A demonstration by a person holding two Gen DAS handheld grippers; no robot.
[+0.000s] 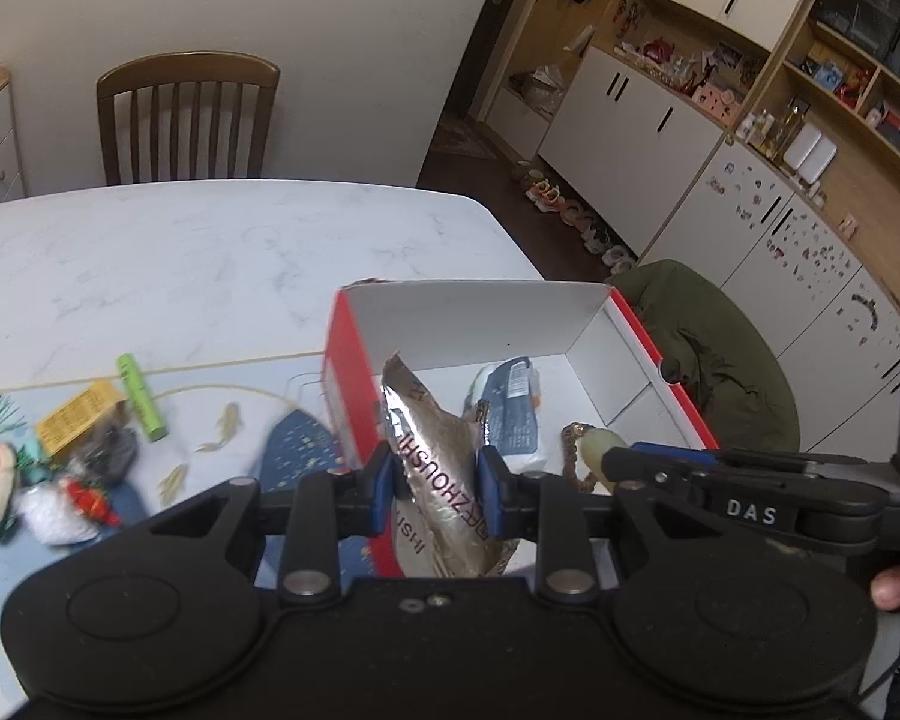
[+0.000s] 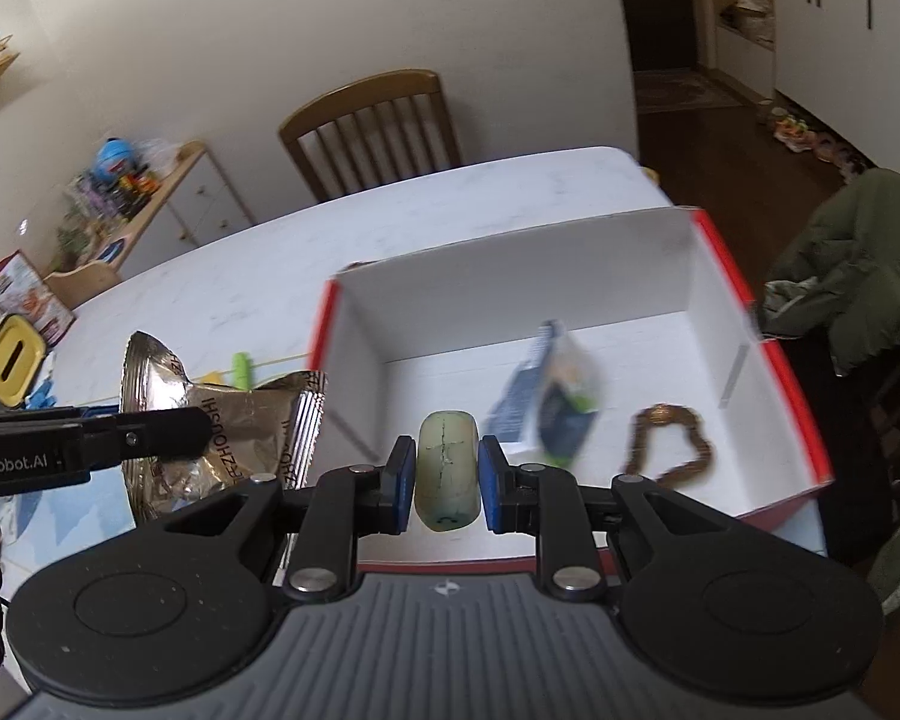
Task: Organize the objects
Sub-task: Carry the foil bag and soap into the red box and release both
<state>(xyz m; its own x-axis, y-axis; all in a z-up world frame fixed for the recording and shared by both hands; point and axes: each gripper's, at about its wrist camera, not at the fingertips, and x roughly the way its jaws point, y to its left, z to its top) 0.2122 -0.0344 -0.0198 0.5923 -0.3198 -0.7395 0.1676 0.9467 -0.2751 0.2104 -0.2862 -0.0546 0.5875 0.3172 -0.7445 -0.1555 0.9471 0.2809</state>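
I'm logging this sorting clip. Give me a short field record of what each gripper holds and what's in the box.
left gripper: shut on gold foil packet
right gripper: shut on pale green stone
box: red outside, white inside, open on the white table
in box: blue-white packet, brown bead bracelet
left on table: green tube, yellow box, small toys

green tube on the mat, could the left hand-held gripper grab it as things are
Probably not yet. The left hand-held gripper is shut on the foil packet over the box, so it is full. The green tube lies uncovered, off to its left, so the way looks free once the packet is dropped.
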